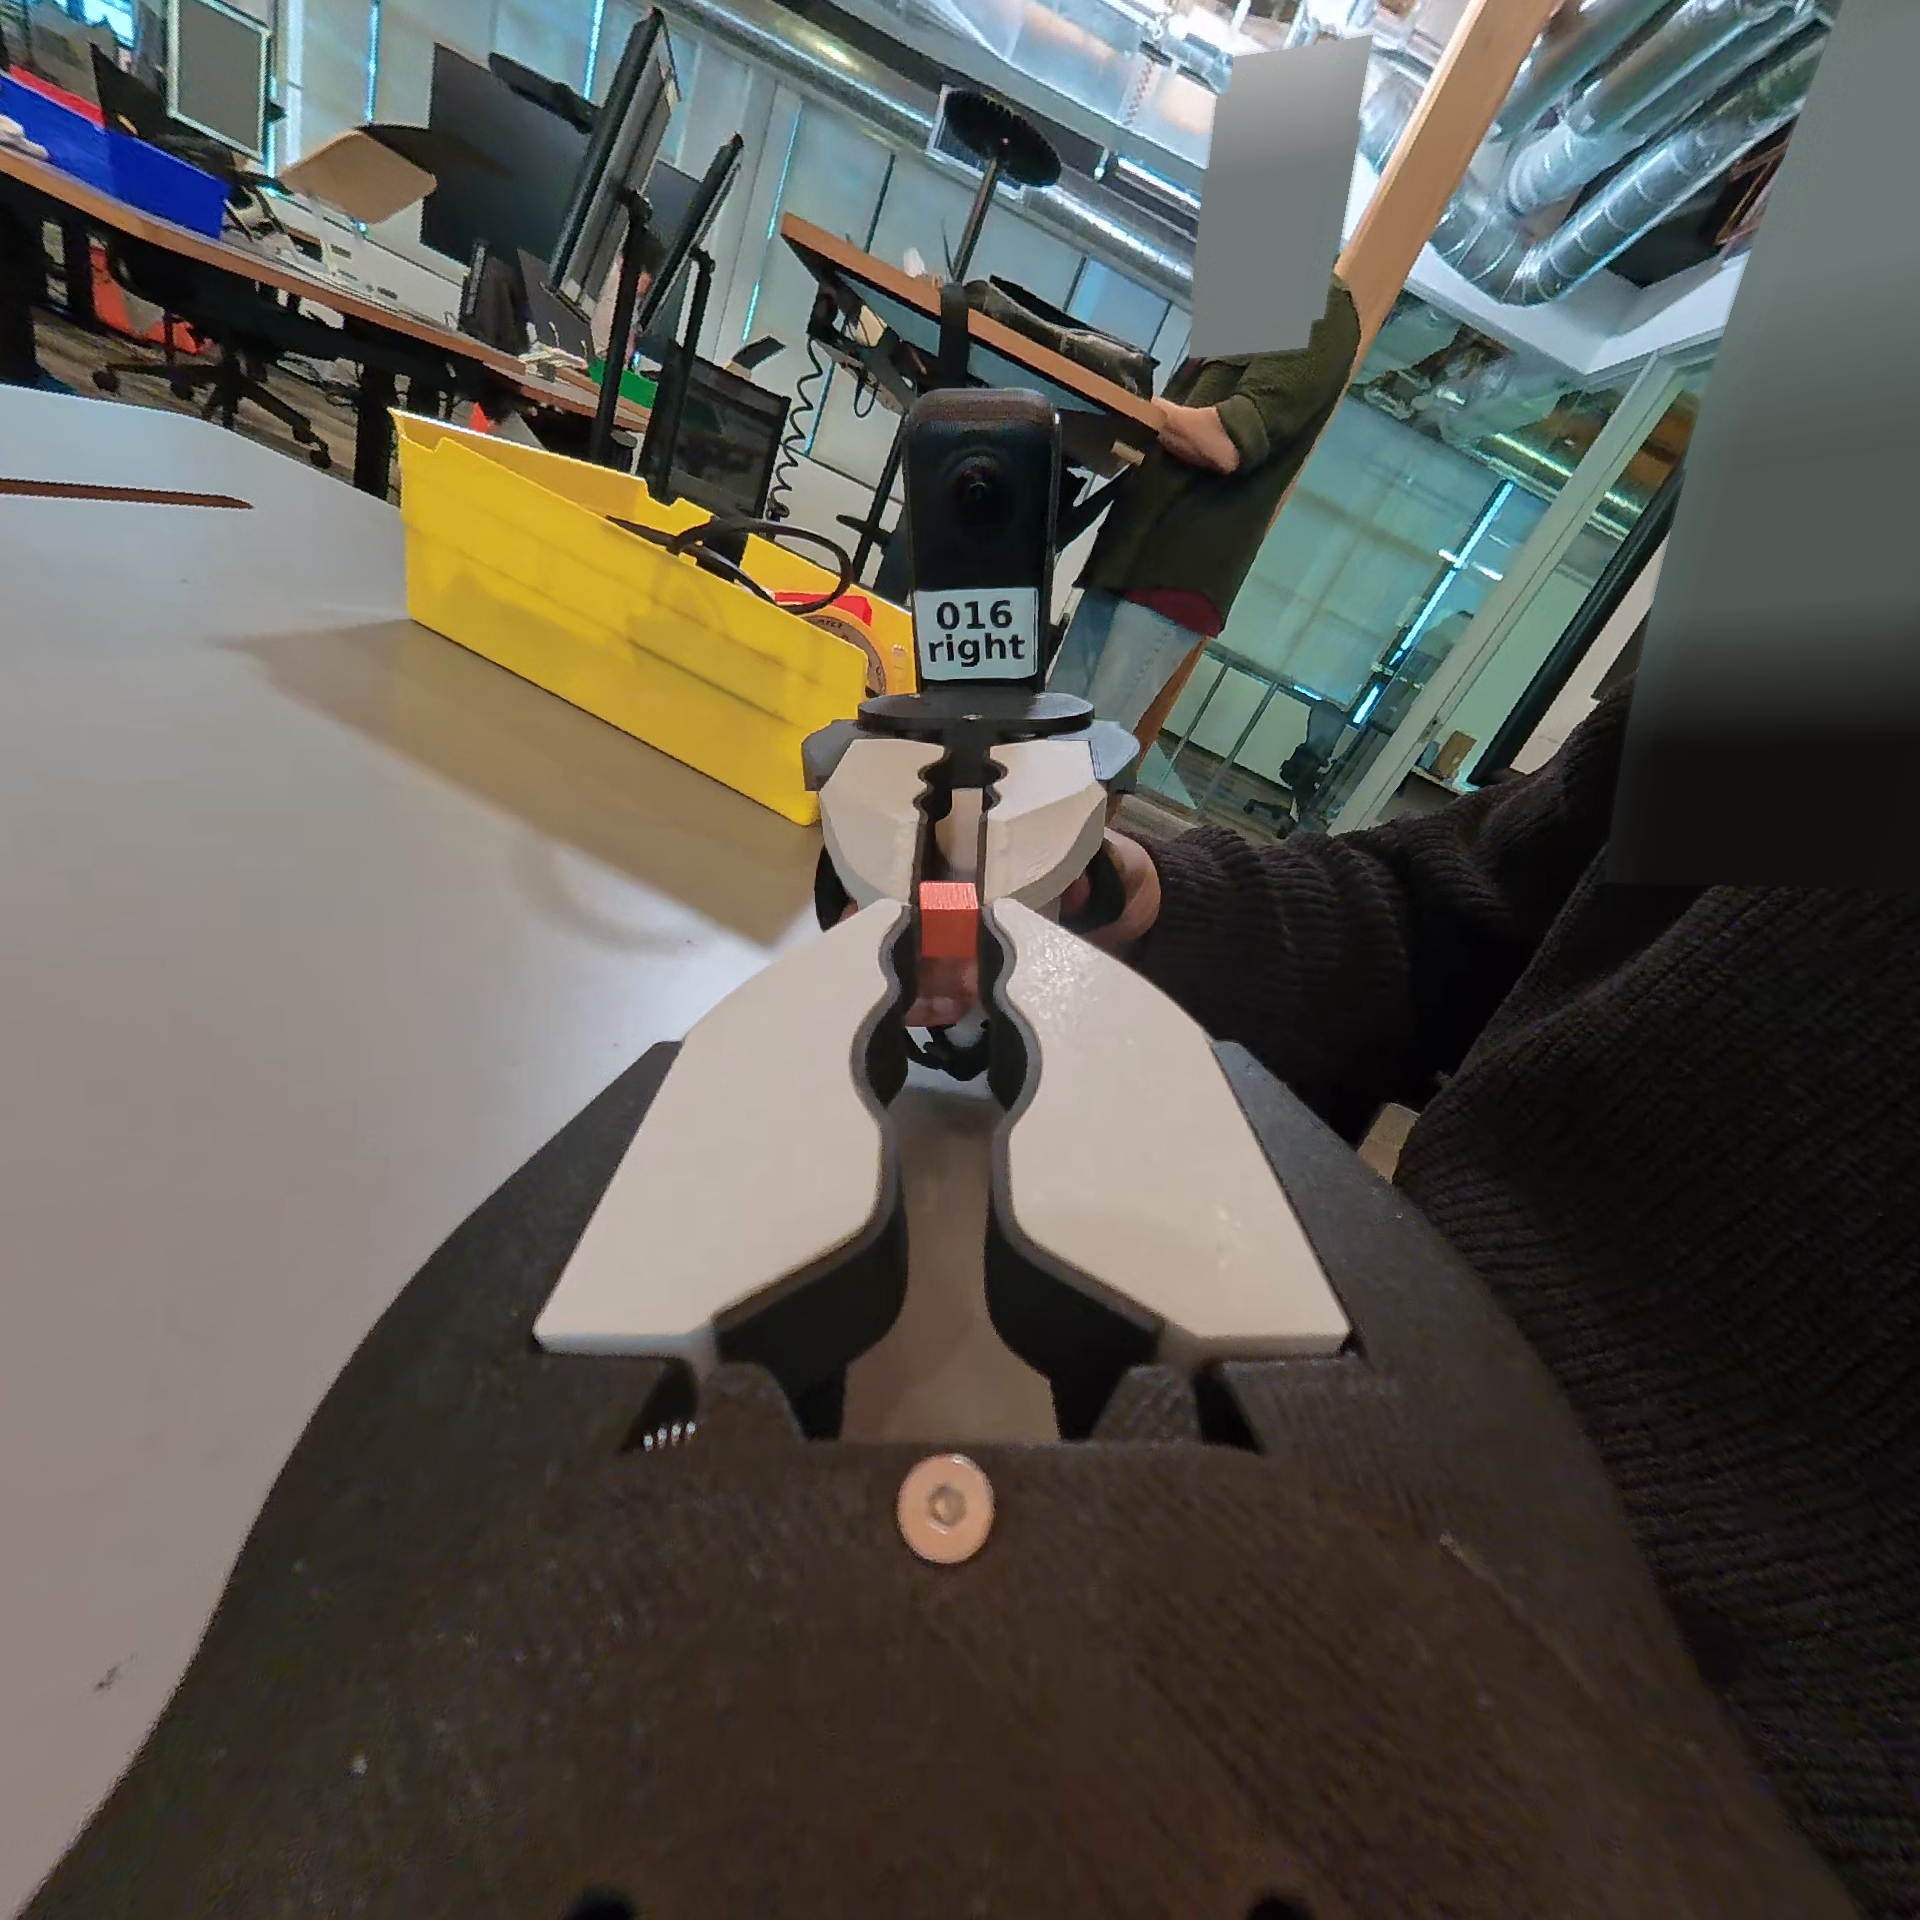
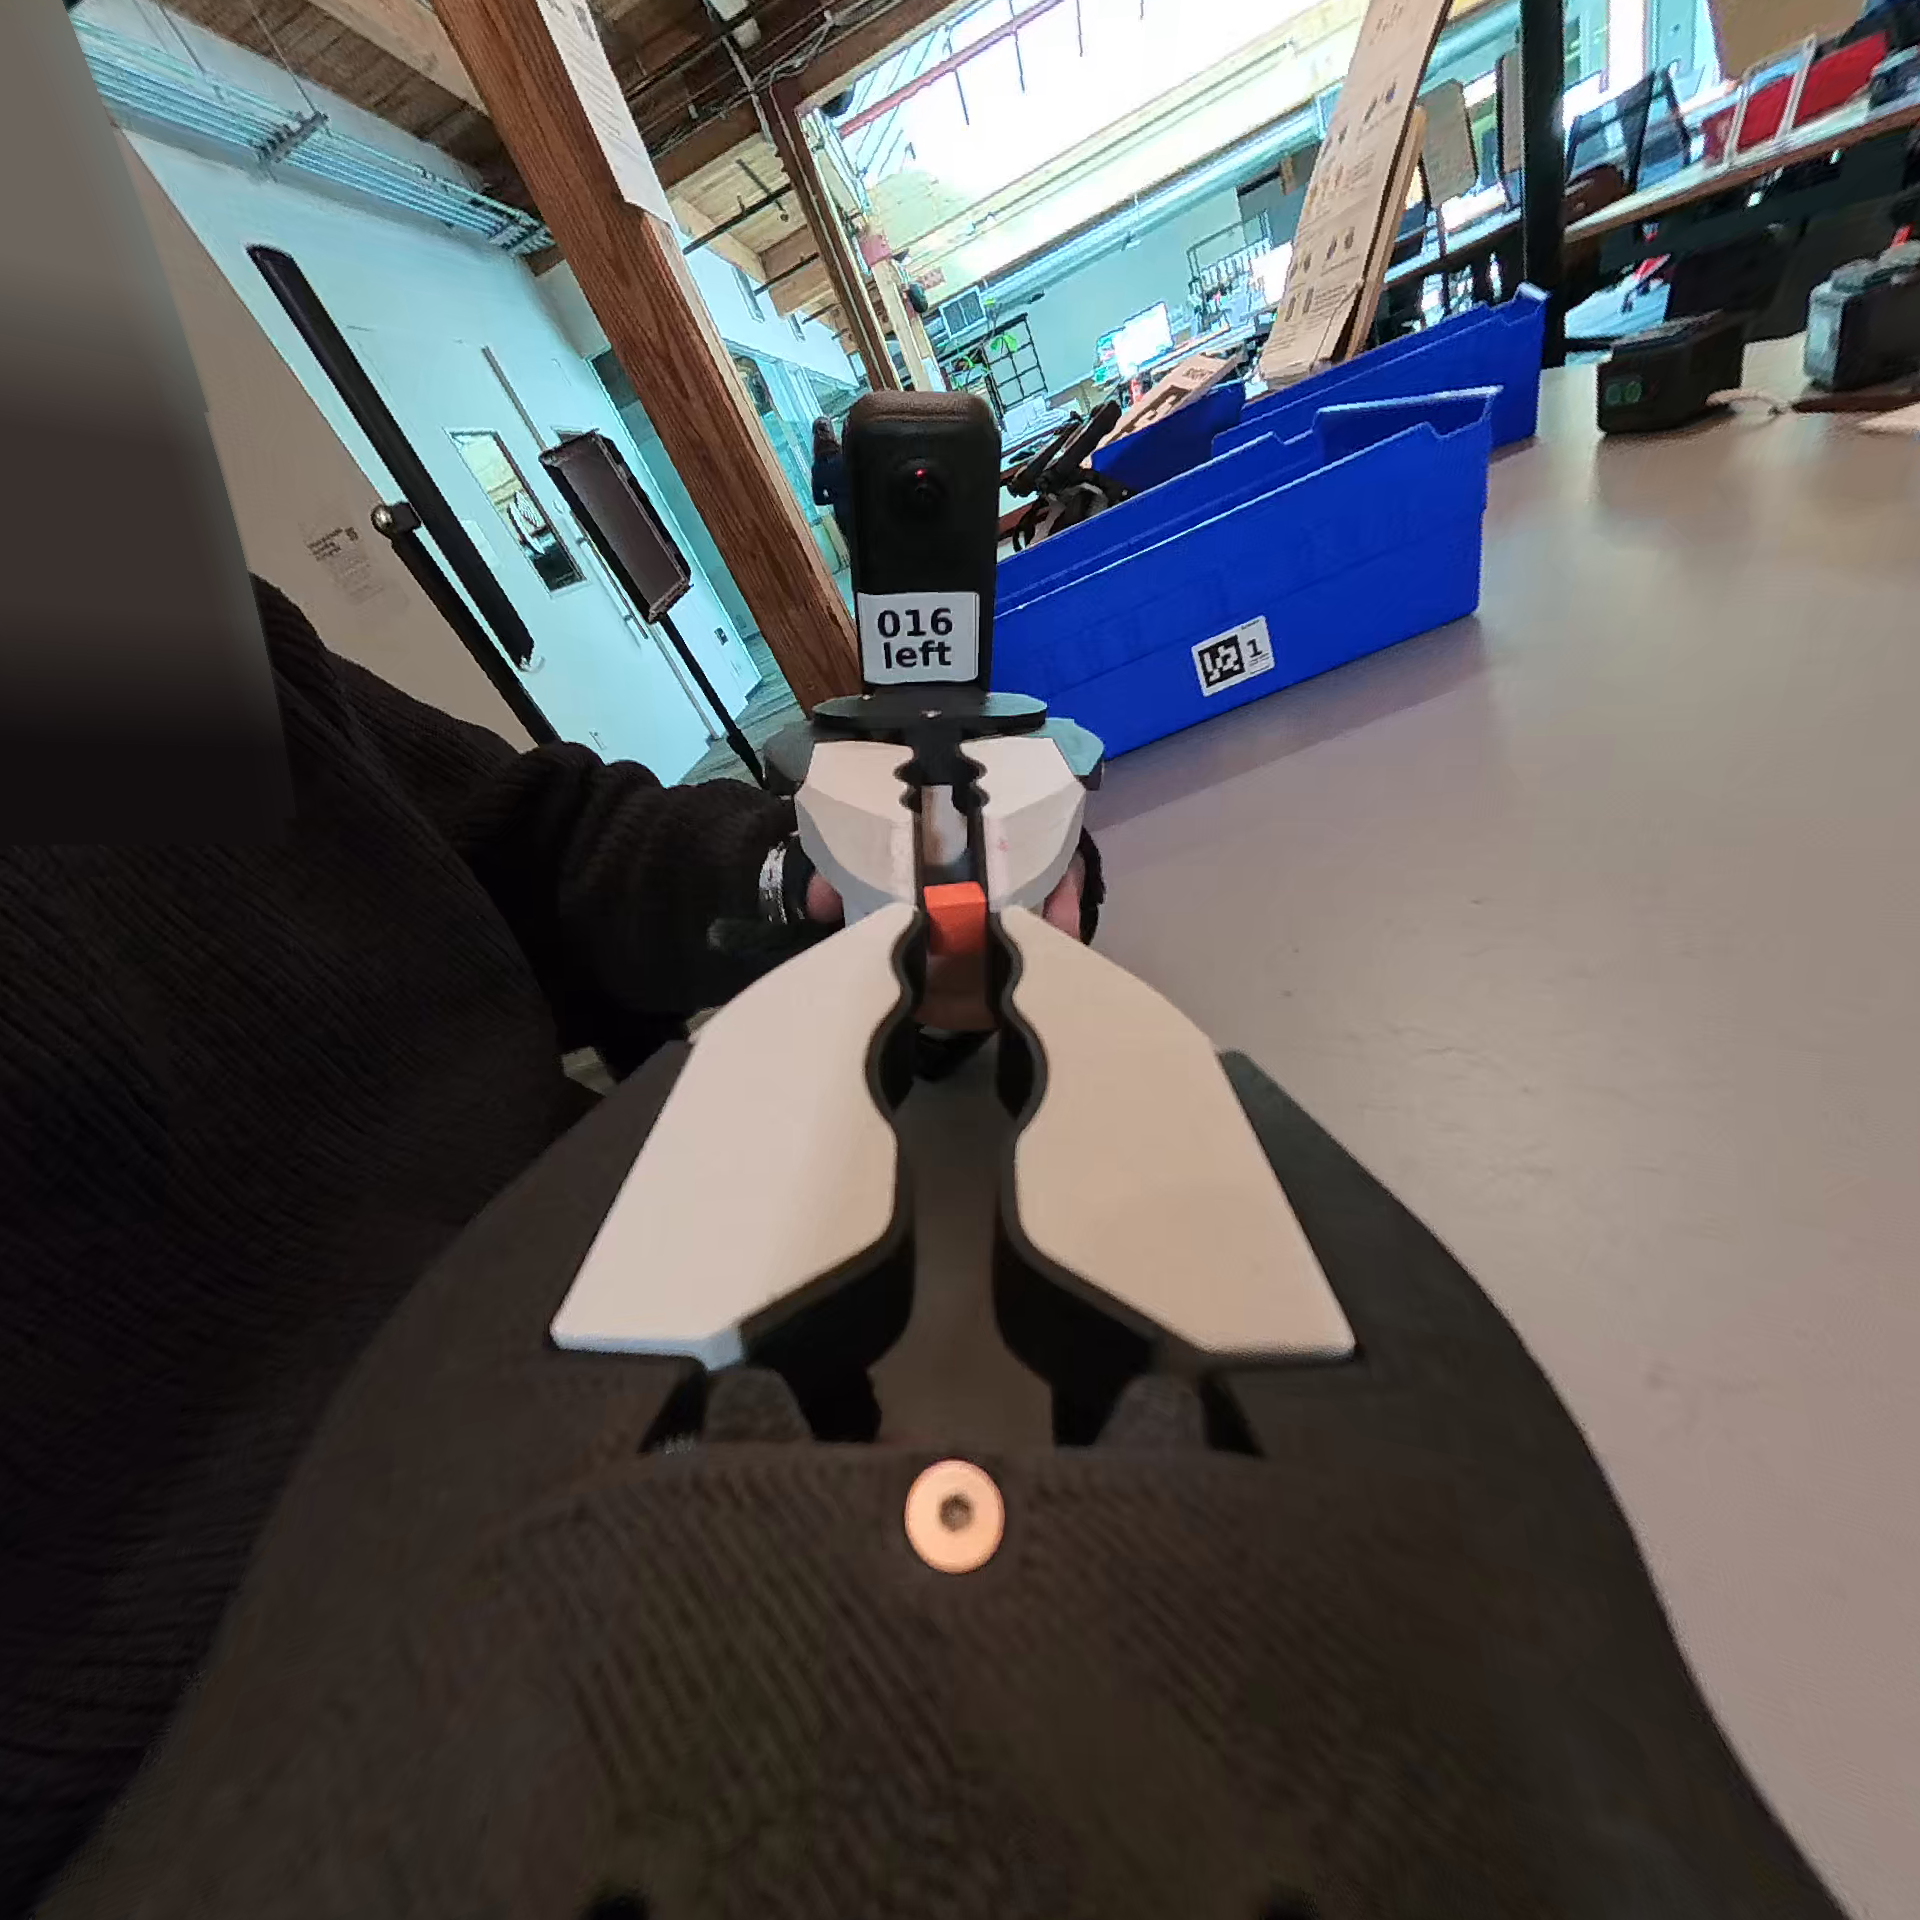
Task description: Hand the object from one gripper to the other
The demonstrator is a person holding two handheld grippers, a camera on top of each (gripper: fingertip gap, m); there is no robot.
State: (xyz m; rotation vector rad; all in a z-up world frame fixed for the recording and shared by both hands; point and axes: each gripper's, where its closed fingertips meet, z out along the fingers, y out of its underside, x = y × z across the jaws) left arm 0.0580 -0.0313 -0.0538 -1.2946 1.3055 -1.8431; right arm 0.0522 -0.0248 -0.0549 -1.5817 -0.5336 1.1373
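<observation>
A small orange block (image 1: pixel 951 923) sits between the tips of both grippers, which face each other nose to nose above the grey table (image 1: pixel 260 987). My left gripper (image 1: pixel 943 920) is closed to the block's width, its pads against the block's sides. My right gripper (image 1: pixel 951 857) faces it, its jaws equally narrow at the block. In the right wrist view, my right gripper (image 2: pixel 954 920) is closed on the orange block (image 2: pixel 956 920) and the left gripper (image 2: pixel 948 847) faces it. A person's hands and dark sleeves hold both tools.
A yellow bin (image 1: pixel 623 623) with cables and tape stands on the table behind the right gripper. Blue bins (image 2: pixel 1299 551) stand behind the left gripper, and a black device (image 2: pixel 1662 384) lies beyond them. A person (image 1: pixel 1226 468) stands at a raised desk in the background. Left and right tips are no more than a few centimetres apart.
</observation>
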